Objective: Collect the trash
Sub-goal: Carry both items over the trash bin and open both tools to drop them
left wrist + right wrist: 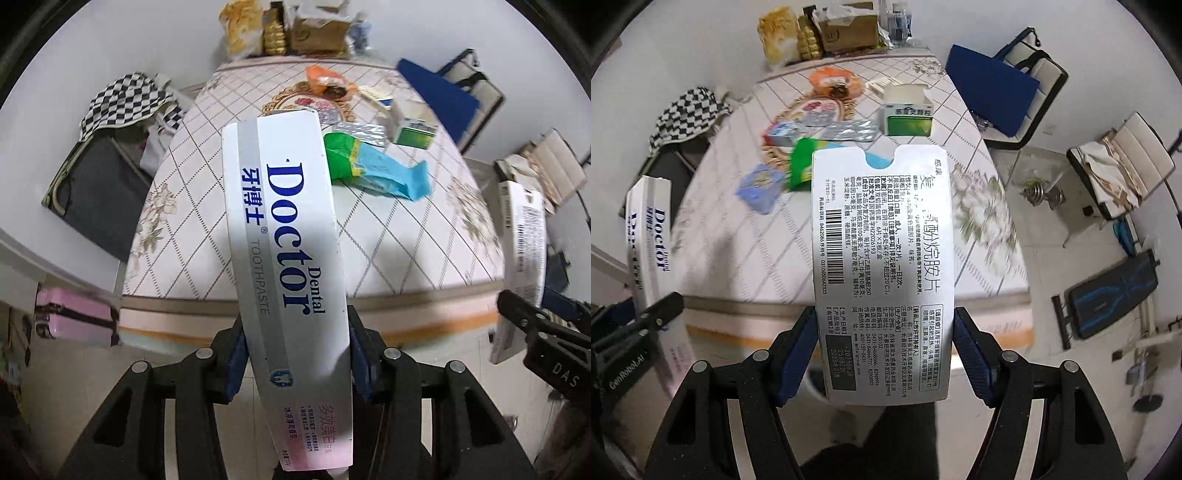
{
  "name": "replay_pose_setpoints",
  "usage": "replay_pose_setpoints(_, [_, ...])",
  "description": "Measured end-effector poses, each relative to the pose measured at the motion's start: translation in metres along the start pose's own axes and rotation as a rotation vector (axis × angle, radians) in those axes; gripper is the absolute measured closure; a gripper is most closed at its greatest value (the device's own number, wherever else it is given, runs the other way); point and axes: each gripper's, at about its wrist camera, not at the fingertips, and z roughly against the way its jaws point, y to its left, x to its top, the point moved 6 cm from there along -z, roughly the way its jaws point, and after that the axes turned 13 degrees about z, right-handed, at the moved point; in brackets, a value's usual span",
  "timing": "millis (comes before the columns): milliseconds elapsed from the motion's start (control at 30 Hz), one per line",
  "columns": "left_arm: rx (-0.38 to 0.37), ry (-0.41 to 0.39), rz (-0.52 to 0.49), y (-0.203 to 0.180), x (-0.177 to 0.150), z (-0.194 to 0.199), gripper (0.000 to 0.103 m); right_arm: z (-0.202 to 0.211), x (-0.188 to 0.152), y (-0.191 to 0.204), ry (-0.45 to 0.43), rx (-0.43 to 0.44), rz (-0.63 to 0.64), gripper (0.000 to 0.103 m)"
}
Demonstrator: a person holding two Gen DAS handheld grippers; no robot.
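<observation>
— Toothpaste box (291,258), white with "Dental Doctor" in blue, is clamped between the jaws of my left gripper (297,354), long side pointing out over the table (388,236).

— And your right?

— My right gripper (884,354) has its jaws pressed against both edges of a silver medicine box (882,273), barcode side up, held above the table's near edge.

— What's left lying there?

— Plenty! A green and blue wrapper (373,166) at the middle, a silver blister pack (360,131) just behind it, a green and white carton (413,127) standing open-topped to the right, and an orange bag (327,81) toward the far end.
</observation>
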Motion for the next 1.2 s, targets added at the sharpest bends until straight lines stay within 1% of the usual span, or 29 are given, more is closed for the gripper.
replay_pose_setpoints(67, [-0.017,0.007,-0.015,0.011,-0.012,0.012,0.06,0.013,-0.019,0.018,0.003,0.025,-0.038,0.029])
replay_pose_setpoints(133, [-0.038,0.036,-0.019,0.022,-0.026,0.019,0.059,0.022,-0.039,0.033,0.022,0.046,-0.058,0.029])
replay_pose_setpoints(233, [-0.062,0.09,-0.035,0.033,-0.047,0.013,0.059,0.024,-0.071,0.055,0.06,0.073,-0.061,0.029])
replay_pose_setpoints(333, [-0.079,0.168,-0.03,0.04,-0.074,-0.008,0.059,0.006,-0.108,0.068,0.128,0.112,-0.068,0.029])
replay_pose_setpoints(367, [-0.089,0.209,-0.023,0.042,-0.086,-0.023,0.06,0.0,-0.119,0.073,0.149,0.118,-0.069,0.029])
replay_pose_setpoints(433, [-0.098,0.274,-0.015,0.046,-0.108,-0.045,0.06,-0.025,-0.149,0.08,0.207,0.143,-0.078,0.029])
replay_pose_setpoints(533, [-0.115,0.397,-0.003,0.047,-0.147,-0.099,0.06,-0.07,-0.189,0.083,0.295,0.172,-0.108,0.029])
replay_pose_setpoints(567, [-0.113,0.425,-0.002,0.047,-0.158,-0.115,0.06,-0.085,-0.199,0.083,0.316,0.18,-0.117,0.029])
replay_pose_setpoints(633, [-0.115,0.486,0.007,0.048,-0.179,-0.16,0.06,-0.123,-0.225,0.082,0.362,0.19,-0.131,0.029])
replay_pose_setpoints(667, [-0.111,0.508,0.014,0.049,-0.188,-0.183,0.059,-0.148,-0.239,0.081,0.385,0.202,-0.14,0.029])
replay_pose_setpoints(700, [-0.115,0.541,0.021,0.049,-0.199,-0.215,0.059,-0.166,-0.248,0.082,0.407,0.218,-0.147,0.029])
replay_pose_setpoints(733, [-0.117,0.565,0.028,0.049,-0.206,-0.235,0.059,-0.19,-0.259,0.082,0.424,0.222,-0.151,0.029])
replay_pose_setpoints(767, [-0.115,0.588,0.043,0.05,-0.213,-0.261,0.059,-0.219,-0.271,0.082,0.446,0.229,-0.156,0.029])
replay_pose_setpoints(800, [-0.121,0.612,0.06,0.05,-0.22,-0.288,0.059,-0.239,-0.279,0.082,0.46,0.239,-0.164,0.029])
replay_pose_setpoints(833, [-0.126,0.633,0.077,0.051,-0.225,-0.312,0.059,-0.262,-0.291,0.083,0.515,0.246,-0.176,0.029])
replay_pose_setpoints(867, [-0.127,0.648,0.096,0.052,-0.229,-0.335,0.059,-0.289,-0.301,0.084,0.531,0.264,-0.183,0.029])
replay_pose_setpoints(967, [-0.148,0.686,0.113,0.052,-0.236,-0.396,0.058,-0.351,-0.318,0.092,0.555,0.319,-0.183,0.029])
replay_pose_setpoints(1000, [-0.151,0.698,0.114,0.053,-0.237,-0.415,0.058,-0.366,-0.32,0.094,0.557,0.326,-0.181,0.029])
replay_pose_setpoints(1033, [-0.159,0.705,0.122,0.054,-0.238,-0.429,0.057,-0.383,-0.322,0.095,0.56,0.336,-0.178,0.029])
replay_pose_setpoints(1067, [-0.164,0.711,0.131,0.056,-0.238,-0.441,0.057,-0.402,-0.326,0.1,0.566,0.364,-0.178,0.029])
replay_pose_setpoints(1100, [-0.16,0.708,0.136,0.059,-0.237,-0.451,0.055,-0.414,-0.328,0.101,0.57,0.376,-0.182,0.029])
replay_pose_setpoints(1133, [-0.154,0.694,0.143,0.063,-0.238,-0.457,0.039,-0.427,-0.328,0.104,0.578,0.385,-0.185,0.029])
replay_pose_setpoints(1167, [-0.149,0.683,0.155,0.066,-0.236,-0.461,0.019,-0.439,-0.332,0.105,0.584,0.369,-0.187,0.029])
replay_pose_setpoints(1200, [-0.155,0.672,0.176,0.071,-0.236,-0.461,0.014,-0.451,-0.335,0.108,0.596,0.389,-0.195,0.029])
